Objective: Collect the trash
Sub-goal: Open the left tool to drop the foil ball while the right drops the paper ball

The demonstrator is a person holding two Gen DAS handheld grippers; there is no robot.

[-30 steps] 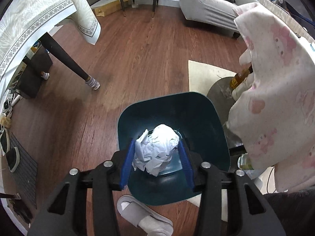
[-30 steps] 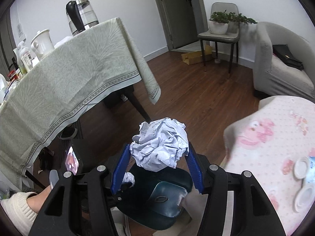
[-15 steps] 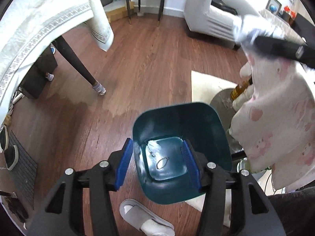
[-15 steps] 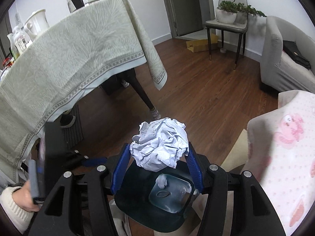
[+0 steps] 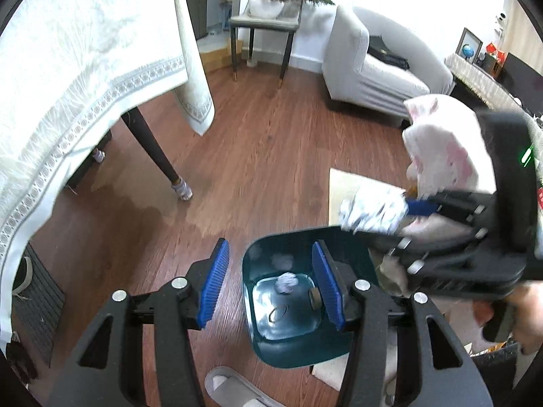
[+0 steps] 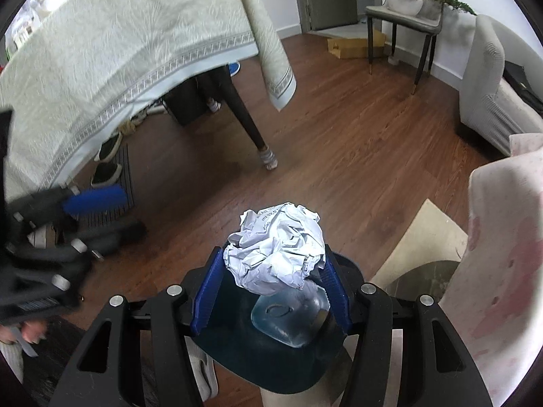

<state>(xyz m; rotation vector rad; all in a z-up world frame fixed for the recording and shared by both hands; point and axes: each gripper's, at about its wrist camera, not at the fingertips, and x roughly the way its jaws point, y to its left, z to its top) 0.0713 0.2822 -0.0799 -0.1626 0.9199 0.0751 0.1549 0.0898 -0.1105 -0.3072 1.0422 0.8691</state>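
Note:
A dark teal trash bin (image 5: 261, 335) stands on the wood floor; a small crumpled white paper ball (image 5: 286, 283) lies on its bottom. My left gripper (image 5: 271, 283) is open and empty, above and left of the bin. My right gripper (image 6: 269, 291) is shut on a large crumpled white paper ball (image 6: 276, 259) and holds it over the bin's opening (image 6: 237, 349). In the left wrist view the right gripper (image 5: 404, 210) comes in from the right with that paper ball (image 5: 373, 213) above the bin's far rim.
A table with a pale green cloth (image 6: 118, 51) stands to the left, its dark leg (image 6: 247, 118) on the floor. A pink-patterned cloth (image 6: 502, 264) hangs at the right. A slipper (image 5: 234, 386) lies by the bin. A grey sofa (image 5: 373, 74) and chair (image 5: 268, 23) stand farther back.
My left gripper has let its paper ball fall into the bin, opened, and pulled up and left. My right gripper has carried its ball down over the bin.

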